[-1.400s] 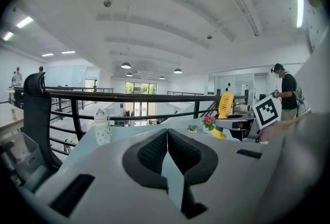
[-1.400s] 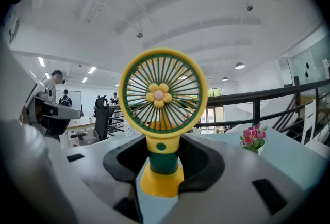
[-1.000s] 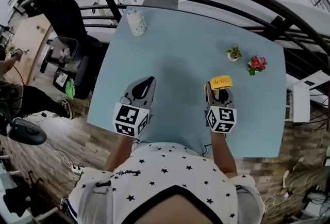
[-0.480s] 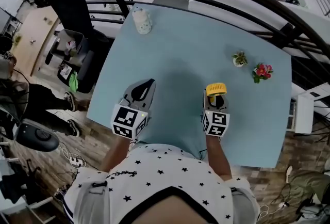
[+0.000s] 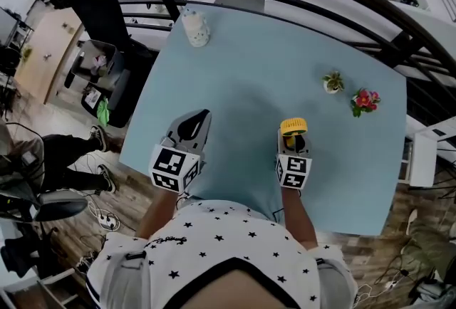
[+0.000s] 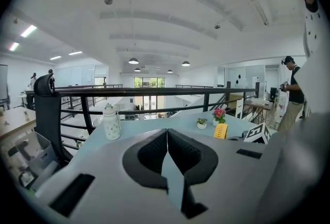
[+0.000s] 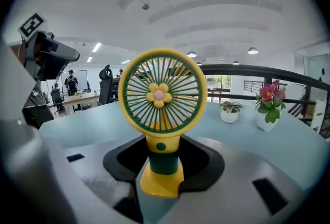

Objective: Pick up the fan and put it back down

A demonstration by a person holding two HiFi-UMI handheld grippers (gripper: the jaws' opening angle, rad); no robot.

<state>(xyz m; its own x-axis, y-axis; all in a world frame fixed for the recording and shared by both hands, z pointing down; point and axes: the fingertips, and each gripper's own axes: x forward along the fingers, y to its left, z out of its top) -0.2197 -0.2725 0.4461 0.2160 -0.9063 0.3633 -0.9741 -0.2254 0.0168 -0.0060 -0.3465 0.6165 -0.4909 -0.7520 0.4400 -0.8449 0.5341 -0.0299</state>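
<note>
While clamping the fan [image 7: 162, 95] by its green stem just above the yellow base, sunk lower with the right gripper [image 5: 293, 142] than a second ago. Fan head now smaller in the head view, closer to the blue table [image 5: 249, 65] and shifted slightly left. Held upright, grille facing the gripper camera. Can't tell whether the base touches the table. Jaw spread same as earlier. Left gripper [image 5: 202, 117] closed, nothing between the jaws, parked over the table's near-left part as before. Unmoved on the table: small potted plant [image 5: 332, 82] and pink flowers [image 5: 364, 100] beyond the fan at right, white bottle [image 5: 194, 28] at the far left corner.
</note>
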